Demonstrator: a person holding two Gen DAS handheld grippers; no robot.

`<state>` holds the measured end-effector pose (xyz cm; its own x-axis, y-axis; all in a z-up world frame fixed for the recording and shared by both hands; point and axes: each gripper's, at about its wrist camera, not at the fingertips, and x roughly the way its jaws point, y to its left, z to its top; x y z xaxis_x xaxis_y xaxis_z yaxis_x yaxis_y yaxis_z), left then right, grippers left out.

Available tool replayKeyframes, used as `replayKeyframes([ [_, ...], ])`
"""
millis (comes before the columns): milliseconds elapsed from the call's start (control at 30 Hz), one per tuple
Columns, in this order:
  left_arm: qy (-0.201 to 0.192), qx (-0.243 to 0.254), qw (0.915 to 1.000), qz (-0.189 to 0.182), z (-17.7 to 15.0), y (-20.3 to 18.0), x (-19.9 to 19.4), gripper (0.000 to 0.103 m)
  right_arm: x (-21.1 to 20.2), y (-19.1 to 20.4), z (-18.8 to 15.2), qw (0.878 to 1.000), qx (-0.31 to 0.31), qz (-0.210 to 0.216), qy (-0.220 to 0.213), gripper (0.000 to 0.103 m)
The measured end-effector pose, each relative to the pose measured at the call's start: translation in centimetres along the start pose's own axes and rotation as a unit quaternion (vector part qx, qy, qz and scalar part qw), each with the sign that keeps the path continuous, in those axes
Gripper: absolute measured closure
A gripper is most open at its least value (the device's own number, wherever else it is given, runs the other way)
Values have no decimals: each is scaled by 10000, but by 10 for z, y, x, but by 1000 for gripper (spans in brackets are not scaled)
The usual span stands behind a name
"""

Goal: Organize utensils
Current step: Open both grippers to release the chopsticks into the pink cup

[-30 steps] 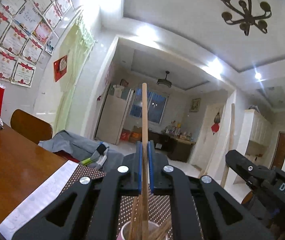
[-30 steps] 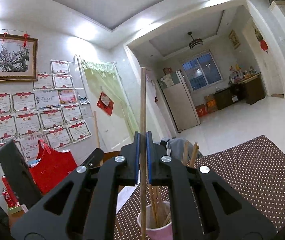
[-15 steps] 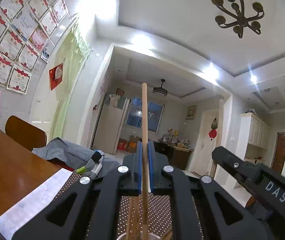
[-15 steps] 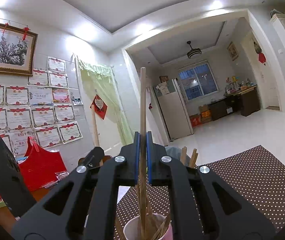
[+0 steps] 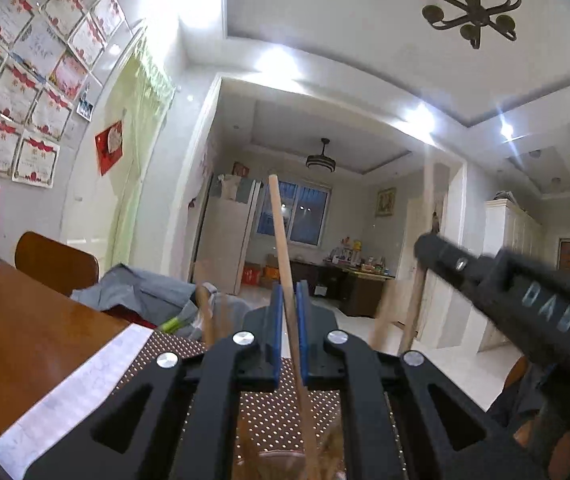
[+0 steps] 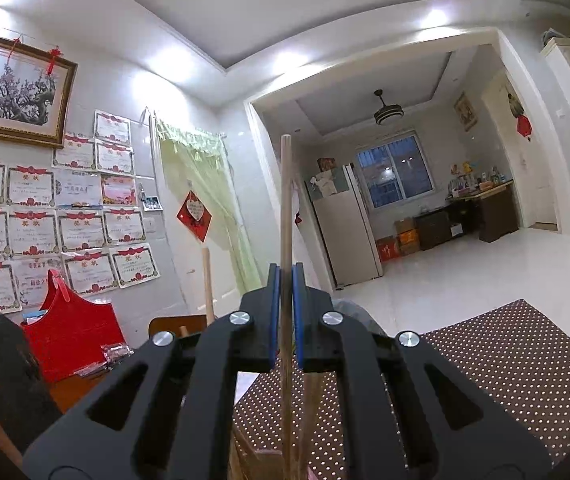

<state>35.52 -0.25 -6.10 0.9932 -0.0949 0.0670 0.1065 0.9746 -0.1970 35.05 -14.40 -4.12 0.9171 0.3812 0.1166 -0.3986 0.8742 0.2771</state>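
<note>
My left gripper [image 5: 289, 312] is shut on a wooden chopstick [image 5: 279, 232] that leans slightly left at its top. Its lower end reaches into a pale cup [image 5: 285, 458] at the frame's bottom edge, with other chopsticks blurred around it. My right gripper [image 6: 285, 296] is shut on a second chopstick [image 6: 285, 200], held upright. The right gripper [image 5: 525, 296] shows blurred at the right of the left wrist view. In the right wrist view the left gripper [image 6: 1, 368] is a dark shape at the left, with its chopstick [image 6: 207, 280] beside it.
A brown dotted placemat [image 6: 505, 364] lies under both grippers on a wooden table [image 5: 25, 320]. A chair back [image 5: 57, 260] and a grey garment [image 5: 145, 292] stand behind the table. A red bag [image 6: 73, 328] sits by the wall.
Both grippers have sunk a little, so the cup has slid to the bottom edge. The left chopstick now leans instead of standing straight. The right gripper looms closer in the left view.
</note>
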Motion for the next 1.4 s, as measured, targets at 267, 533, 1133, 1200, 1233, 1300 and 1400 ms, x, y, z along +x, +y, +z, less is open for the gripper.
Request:
replayKeyframes([
  [267, -120, 66, 9999, 86, 5, 3, -2, 96, 4, 2, -11, 9997, -60, 17, 248, 96],
  [533, -37, 165, 9997, 174, 1, 7, -5, 96, 3, 0, -20, 9990, -38, 15, 440, 96],
  [1133, 597, -165, 9975, 345, 13, 42, -13, 95, -4, 4, -32, 9966, -38, 12, 824, 96],
  [1200, 638, -199, 9972, 347, 12, 44, -15, 95, -6, 5, -33, 9963, -36, 2, 858, 96],
  [1233, 651, -221, 9970, 349, 13, 45, -17, 95, -7, 5, -33, 9961, -40, -8, 885, 96],
  [1300, 674, -249, 9968, 347, 14, 47, -19, 95, -8, 6, -34, 9957, -58, -19, 927, 96],
  [1400, 747, -285, 9962, 357, 19, 51, -21, 81, -9, 8, -36, 9948, -96, -24, 1016, 96],
])
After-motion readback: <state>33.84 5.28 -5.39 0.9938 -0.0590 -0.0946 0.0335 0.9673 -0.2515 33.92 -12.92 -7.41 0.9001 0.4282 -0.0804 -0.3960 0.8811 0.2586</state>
